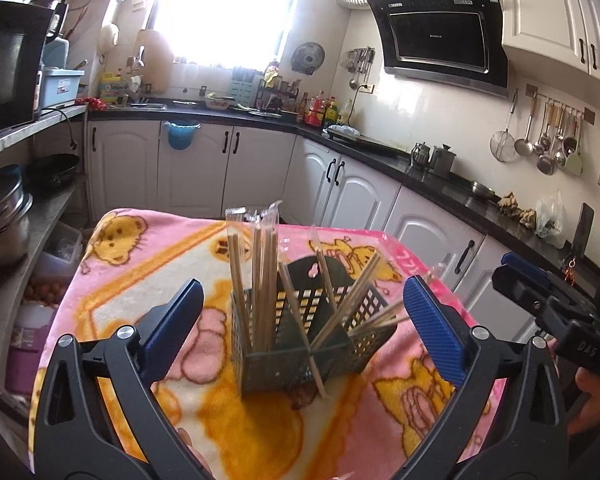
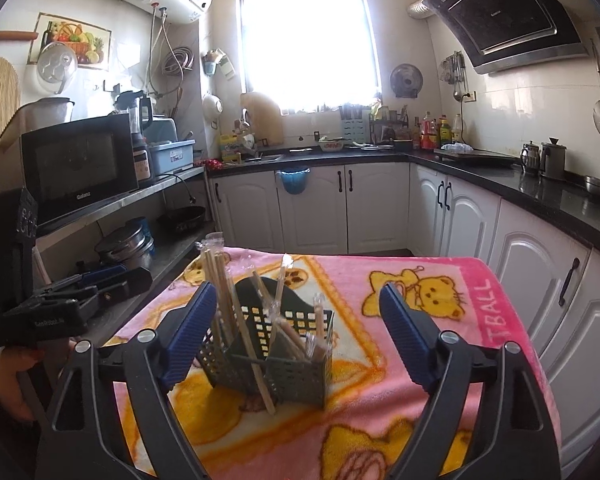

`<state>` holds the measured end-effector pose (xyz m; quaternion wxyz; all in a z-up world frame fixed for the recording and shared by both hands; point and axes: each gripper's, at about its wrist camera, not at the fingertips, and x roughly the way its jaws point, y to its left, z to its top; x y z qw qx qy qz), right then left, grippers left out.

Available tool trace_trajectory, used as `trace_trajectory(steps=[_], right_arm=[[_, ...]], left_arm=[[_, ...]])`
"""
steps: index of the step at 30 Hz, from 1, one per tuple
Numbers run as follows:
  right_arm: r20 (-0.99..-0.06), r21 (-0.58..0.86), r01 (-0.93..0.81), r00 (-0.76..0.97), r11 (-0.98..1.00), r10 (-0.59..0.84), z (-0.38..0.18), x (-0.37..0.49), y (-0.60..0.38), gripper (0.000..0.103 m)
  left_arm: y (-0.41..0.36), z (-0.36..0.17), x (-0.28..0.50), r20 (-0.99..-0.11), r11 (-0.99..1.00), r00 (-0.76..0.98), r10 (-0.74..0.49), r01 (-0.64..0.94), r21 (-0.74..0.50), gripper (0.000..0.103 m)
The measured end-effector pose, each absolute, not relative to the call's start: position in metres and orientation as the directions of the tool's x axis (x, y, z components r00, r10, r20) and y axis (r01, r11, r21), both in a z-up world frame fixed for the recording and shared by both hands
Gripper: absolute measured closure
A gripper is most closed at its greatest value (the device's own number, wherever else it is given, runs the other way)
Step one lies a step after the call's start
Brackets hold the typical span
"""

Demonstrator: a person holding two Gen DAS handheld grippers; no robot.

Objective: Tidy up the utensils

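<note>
Both the left gripper (image 1: pixel 304 316) and right gripper (image 2: pixel 298 322) are standing wide open, ribbed blue pads gripping nothing. Slim wooden chopsticks (image 1: pixel 260 280) are leaning inside the dark perforated plastic holder (image 1: pixel 284 360) on the fuzzy pink bear-print blanket (image 1: pixel 140 280).

Dark perforated caddy (image 1: pixel 300 344) set upright on pink blanket — wrapped wooden chopsticks (image 1: pixel 260 272) stood in left compartment, others leaned askew across right.

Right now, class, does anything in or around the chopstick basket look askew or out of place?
Yes. One chopstick leans outside the black basket, against its front, tip resting on the pink blanket. Others inside splay sideways instead of standing upright like the wrapped bundle.
</note>
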<state>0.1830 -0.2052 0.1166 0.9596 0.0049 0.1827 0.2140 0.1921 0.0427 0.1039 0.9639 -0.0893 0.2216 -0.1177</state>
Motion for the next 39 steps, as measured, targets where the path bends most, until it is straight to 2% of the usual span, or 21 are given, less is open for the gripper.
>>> trace_trajectory(steps=[10,20,26,39], right_arm=[[-0.366,0.061,-0.411,0.838,0.909,0.404,0.094,0.150,-0.208,0.010],[-0.425,0.057,-0.390,0.823,0.919,0.376,0.053,0.137,-0.204,0.008],[-0.461,0.060,-0.380,0.809,0.923,0.363,0.028,0.133,-0.202,0.008],[-0.403,0.065,-0.347,0.849,0.936,0.343,0.006,0.121,-0.206,0.007]], left_arm=[[0.030,0.077,0.169,-0.453,0.959,0.851,-0.266,0.185,-0.214,0.011],[0.025,0.042,0.158,-0.509,0.965,0.825,-0.247,0.164,-0.203,0.011],[0.025,0.027,0.152,-0.515,0.965,0.823,-0.240,0.146,-0.217,0.011],[0.026,0.004,0.138,-0.478,0.968,0.852,-0.215,0.120,-0.221,0.011]])
